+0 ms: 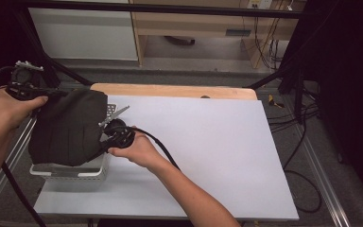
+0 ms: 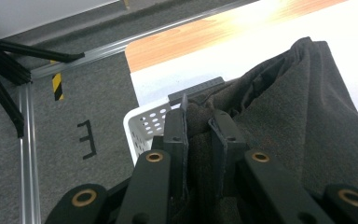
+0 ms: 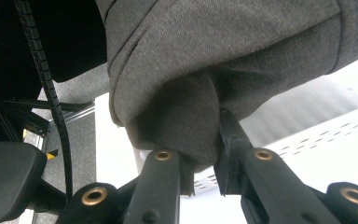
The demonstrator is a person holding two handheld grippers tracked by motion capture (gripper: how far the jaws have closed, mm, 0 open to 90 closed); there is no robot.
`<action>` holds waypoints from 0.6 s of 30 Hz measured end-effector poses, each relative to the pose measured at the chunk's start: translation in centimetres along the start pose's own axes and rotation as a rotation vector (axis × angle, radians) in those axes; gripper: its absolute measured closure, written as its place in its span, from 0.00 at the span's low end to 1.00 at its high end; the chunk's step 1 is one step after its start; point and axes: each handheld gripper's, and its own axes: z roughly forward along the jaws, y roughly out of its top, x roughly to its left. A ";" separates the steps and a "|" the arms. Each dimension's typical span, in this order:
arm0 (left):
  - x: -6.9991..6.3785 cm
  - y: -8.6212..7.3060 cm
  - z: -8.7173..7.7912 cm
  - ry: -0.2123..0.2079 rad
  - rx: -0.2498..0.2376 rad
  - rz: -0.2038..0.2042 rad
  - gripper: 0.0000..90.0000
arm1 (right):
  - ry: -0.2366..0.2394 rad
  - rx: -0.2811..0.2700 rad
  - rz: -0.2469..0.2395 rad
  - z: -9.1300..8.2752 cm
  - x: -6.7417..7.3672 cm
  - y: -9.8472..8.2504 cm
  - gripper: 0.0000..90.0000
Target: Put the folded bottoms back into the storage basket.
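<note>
A dark grey garment of soft, finely knit cloth (image 1: 68, 127) hangs bunched over a white perforated plastic basket (image 1: 75, 171) at the left end of the white-topped desk (image 1: 208, 151). The left gripper (image 1: 52, 94) pinches a fold at the cloth's upper corner — the left gripper view shows its jaws pressed on the fabric. The right gripper (image 1: 103, 141) clamps a rounded fold at the right edge. Grey carpet (image 1: 331, 189) and a black frame surround the desk — pale cabinets stand behind.
</note>
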 end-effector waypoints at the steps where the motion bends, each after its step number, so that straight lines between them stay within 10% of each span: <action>1: 0.0 -0.1 0.1 -0.002 -0.003 -0.004 0.87 | 0.002 0.000 0.001 0.0 0.0 0.0 0.89; 18: -0.3 -0.1 0.5 -0.003 0.007 0.002 0.87 | -0.003 0.008 -0.007 0.2 0.1 -0.4 0.89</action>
